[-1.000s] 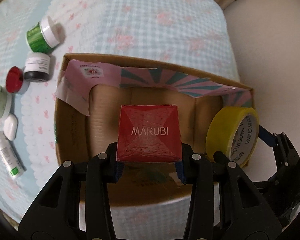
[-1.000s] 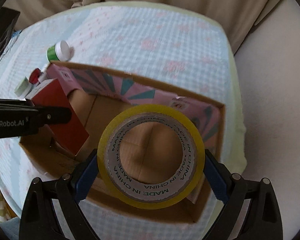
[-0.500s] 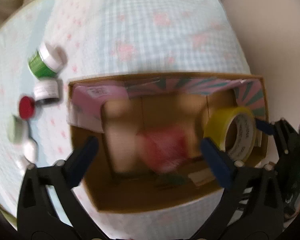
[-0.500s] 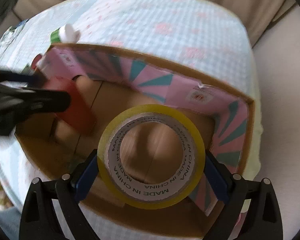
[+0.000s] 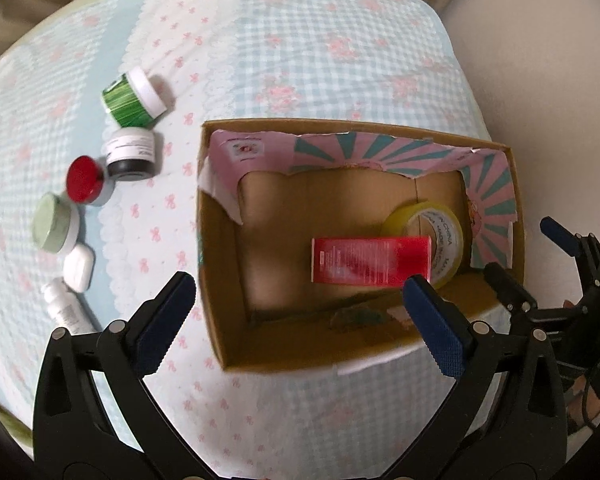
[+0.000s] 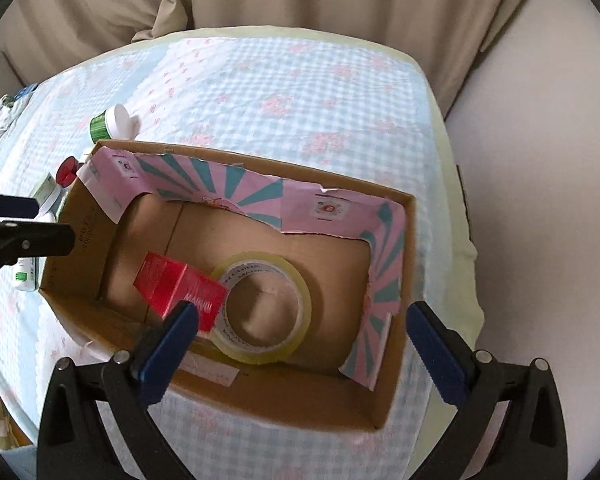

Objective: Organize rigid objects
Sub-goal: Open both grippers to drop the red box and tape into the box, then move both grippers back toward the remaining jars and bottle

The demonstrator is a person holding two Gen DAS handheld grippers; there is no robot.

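Both grippers are standing spread and are gripping nothing. The left gripper point(image 5: 300, 312) is hovering over the near left part of the cardboard box point(image 5: 220, 320); the right gripper point(image 6: 300, 344) is hovering over the box's near wall.

Two items are lying inside the box. The red carton point(image 5: 372, 261) is lying on its side on the box floor, and one end is leaning on the rim of the yellow tape roll point(image 6: 266, 307), which is resting flat toward the right end.

Six items are waiting on the checked cloth point(image 5: 300, 60), left of the box: a green jar point(image 5: 134, 98), a black jar point(image 5: 131, 154), a red-lidded jar point(image 5: 85, 179), a pale green jar point(image 5: 56, 222), a small white case point(image 5: 79, 268) and a white tube point(image 5: 66, 312).

Risks from this state:

- The remaining items are lying close together, some touching. Wide jaws descending on one are likely to be nudging its neighbour.
- The green jar is lying on its side, so a glancing contact is likely to be rolling it across the cloth.
- The torn pink liner point(image 5: 228, 184) is curling inward at the left wall and could be snagging a finger or an incoming item.
- The carton is sitting unevenly on the tape roll; a later drop could be tipping it.
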